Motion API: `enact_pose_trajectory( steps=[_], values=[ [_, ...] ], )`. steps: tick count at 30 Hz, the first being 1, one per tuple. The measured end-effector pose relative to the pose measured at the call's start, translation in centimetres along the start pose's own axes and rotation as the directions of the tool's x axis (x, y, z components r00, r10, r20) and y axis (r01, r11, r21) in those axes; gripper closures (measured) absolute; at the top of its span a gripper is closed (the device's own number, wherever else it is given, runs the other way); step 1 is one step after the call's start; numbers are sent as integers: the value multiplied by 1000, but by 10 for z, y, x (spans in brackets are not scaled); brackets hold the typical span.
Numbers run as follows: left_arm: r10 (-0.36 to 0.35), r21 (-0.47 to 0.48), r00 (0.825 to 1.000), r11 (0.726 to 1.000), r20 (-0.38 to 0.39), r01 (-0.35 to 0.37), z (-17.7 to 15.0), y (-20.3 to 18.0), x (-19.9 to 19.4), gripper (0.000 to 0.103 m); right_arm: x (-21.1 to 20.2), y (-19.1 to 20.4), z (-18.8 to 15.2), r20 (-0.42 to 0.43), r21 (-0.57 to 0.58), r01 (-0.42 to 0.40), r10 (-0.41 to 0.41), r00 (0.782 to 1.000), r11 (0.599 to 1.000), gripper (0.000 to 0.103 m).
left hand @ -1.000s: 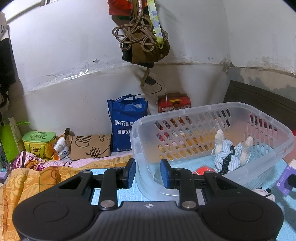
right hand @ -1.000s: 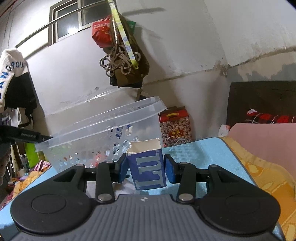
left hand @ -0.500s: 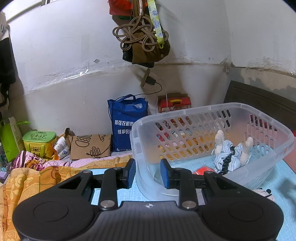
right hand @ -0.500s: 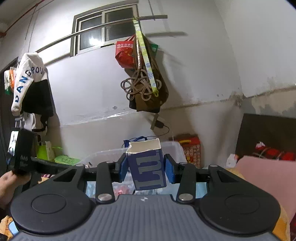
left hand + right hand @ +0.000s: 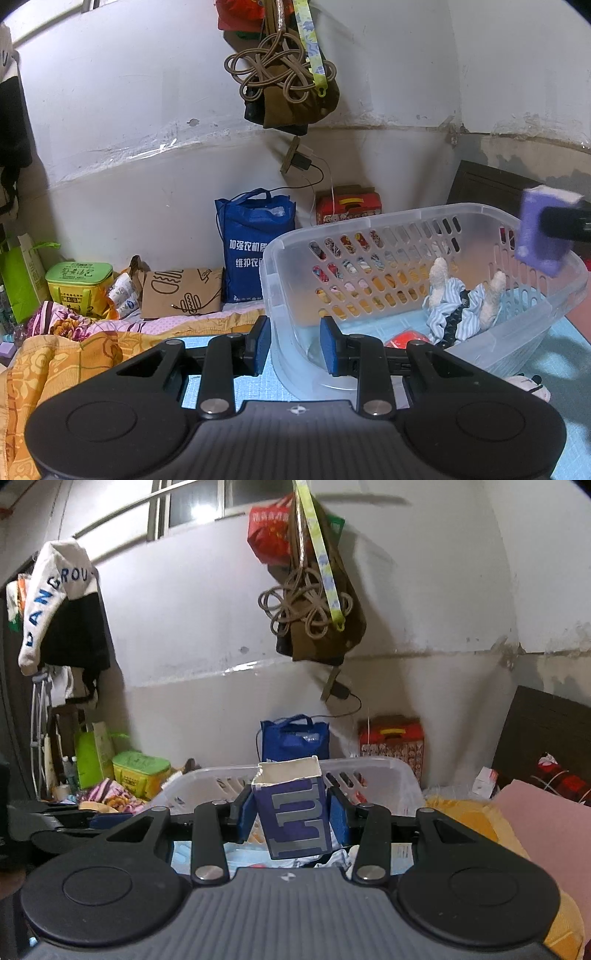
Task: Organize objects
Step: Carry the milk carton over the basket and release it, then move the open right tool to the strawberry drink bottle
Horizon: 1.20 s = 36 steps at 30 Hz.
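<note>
My right gripper (image 5: 293, 814) is shut on a small purple box (image 5: 293, 812) with an open white top and holds it above the clear plastic basket (image 5: 369, 771). In the left wrist view the same purple box (image 5: 543, 230) hangs over the basket's right rim (image 5: 406, 218). The basket holds a striped cloth toy (image 5: 461, 299) and a red item (image 5: 406, 338). My left gripper (image 5: 295, 345) straddles the basket's near left wall, one finger on each side, with a gap between the pads.
A blue shopping bag (image 5: 255, 247), a red carton (image 5: 349, 205), a brown paper bag (image 5: 181, 291) and a green tin (image 5: 79, 280) stand along the back wall. An orange blanket (image 5: 55, 362) lies at the left. A small toy (image 5: 528, 384) lies right of the basket.
My right gripper has carried the purple box up and over the basket; it now shows at the right of the left wrist view. The left gripper has not moved.
</note>
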<state>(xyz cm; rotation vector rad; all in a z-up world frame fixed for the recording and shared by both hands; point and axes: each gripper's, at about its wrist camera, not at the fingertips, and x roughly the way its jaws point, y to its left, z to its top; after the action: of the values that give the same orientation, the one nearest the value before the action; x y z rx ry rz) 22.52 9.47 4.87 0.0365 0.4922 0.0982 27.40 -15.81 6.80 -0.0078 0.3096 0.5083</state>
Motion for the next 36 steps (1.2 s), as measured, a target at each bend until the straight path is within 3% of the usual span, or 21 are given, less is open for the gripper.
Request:
enact_pose_trajectory(
  steps=[3,4,5,6,8,18,26,29,36],
  values=[
    [-1,-1,1000,1000,1,1,-1,0,0,70,6,3,1,0,-11,1,-1,1000,1000,52],
    [-1,-1,1000,1000,1,1,0,0,0,70,7,3,1,7,-21,9,-9,1000,1000,27],
    [-1,-1,1000,1000,1,1,0,0,0,70,8,3,1,20,-30,32,-31,999,999,10],
    [-1,0,1000,1000,1,1,-1,0,0,70,6,3,2,48,-27,64,-63,997,998,1],
    [-3,1,1000,1000,1,3,-1,0,0,70,-3,-2,1,92,-1,111,-111,990,994,0],
    [-3,4,1000,1000,3,3,-2,-1,0,70,-70,-12,-50,120,91,144,-154,981,985,0],
    [-1,7,1000,1000,5,1,-4,-2,0,70,-66,13,-107,16,72,185,-186,982,980,0],
    [0,6,1000,1000,6,0,-4,-2,1,70,-60,19,-113,-23,76,130,-129,991,989,0],
    [-1,7,1000,1000,6,1,-4,-2,0,70,-49,28,-119,-105,77,112,-104,989,991,0]
  ],
)
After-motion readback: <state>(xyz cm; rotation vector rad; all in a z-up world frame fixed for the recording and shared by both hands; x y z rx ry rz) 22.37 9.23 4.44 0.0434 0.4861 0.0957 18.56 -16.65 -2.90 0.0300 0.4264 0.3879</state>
